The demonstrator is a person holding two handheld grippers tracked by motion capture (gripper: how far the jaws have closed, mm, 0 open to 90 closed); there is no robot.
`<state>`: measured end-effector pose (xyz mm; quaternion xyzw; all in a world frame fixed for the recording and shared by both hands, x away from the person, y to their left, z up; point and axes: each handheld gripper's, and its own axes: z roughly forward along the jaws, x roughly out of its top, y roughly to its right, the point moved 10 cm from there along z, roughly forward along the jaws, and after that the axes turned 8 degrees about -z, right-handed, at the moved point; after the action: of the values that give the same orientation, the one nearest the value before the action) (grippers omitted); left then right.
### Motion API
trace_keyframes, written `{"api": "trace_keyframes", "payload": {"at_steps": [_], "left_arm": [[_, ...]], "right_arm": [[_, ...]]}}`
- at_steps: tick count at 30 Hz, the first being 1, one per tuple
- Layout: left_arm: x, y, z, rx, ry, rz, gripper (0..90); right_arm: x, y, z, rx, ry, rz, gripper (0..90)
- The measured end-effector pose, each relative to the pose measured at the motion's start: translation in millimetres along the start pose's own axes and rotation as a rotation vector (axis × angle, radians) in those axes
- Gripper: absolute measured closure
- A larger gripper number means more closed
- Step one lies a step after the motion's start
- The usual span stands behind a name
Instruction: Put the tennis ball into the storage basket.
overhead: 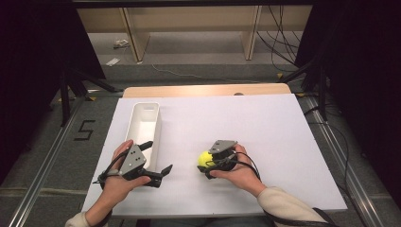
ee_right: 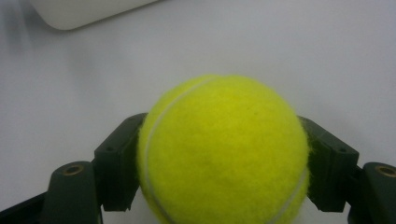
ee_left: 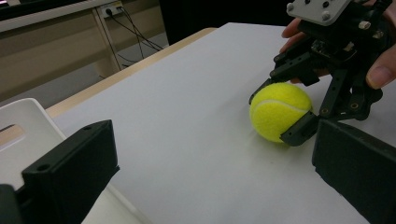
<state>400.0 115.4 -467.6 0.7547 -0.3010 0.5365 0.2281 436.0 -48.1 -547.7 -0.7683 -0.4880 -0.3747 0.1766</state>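
Observation:
A yellow tennis ball (overhead: 204, 159) is low on the white tabletop (overhead: 265, 123), right of centre and near the front. My right gripper (overhead: 208, 164) is shut on it. In the right gripper view the two black jaws press both sides of the ball (ee_right: 224, 149). In the left gripper view the ball (ee_left: 279, 111) casts a shadow right under itself, so it is at or just above the surface. My left gripper (overhead: 157, 157) is open with nothing between its jaws, beside the near end of a white bin (overhead: 144, 124). It faces the ball.
The long white bin (ee_left: 28, 123) lies lengthwise on the left part of the table, and its corner (ee_right: 84, 11) is beyond the ball in the right gripper view. A wooden table edge (overhead: 208, 90) runs along the back. Cables and stands lie on the floor around.

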Motion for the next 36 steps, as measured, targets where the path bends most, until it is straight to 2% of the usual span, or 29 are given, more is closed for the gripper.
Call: {"api": "trace_keyframes", "payload": {"at_steps": [17,36], "left_arm": [[0.4,0.2,-0.2,-0.002,0.002,0.000,0.0],[2.4,0.6,-0.9,-0.004,0.010,-0.009,0.0]], "right_arm": [[8.2,-0.4,-4.2,0.009,0.040,0.008,26.5],[15.8,1.0,-8.4,-0.002,0.067,0.008,26.5]]}}
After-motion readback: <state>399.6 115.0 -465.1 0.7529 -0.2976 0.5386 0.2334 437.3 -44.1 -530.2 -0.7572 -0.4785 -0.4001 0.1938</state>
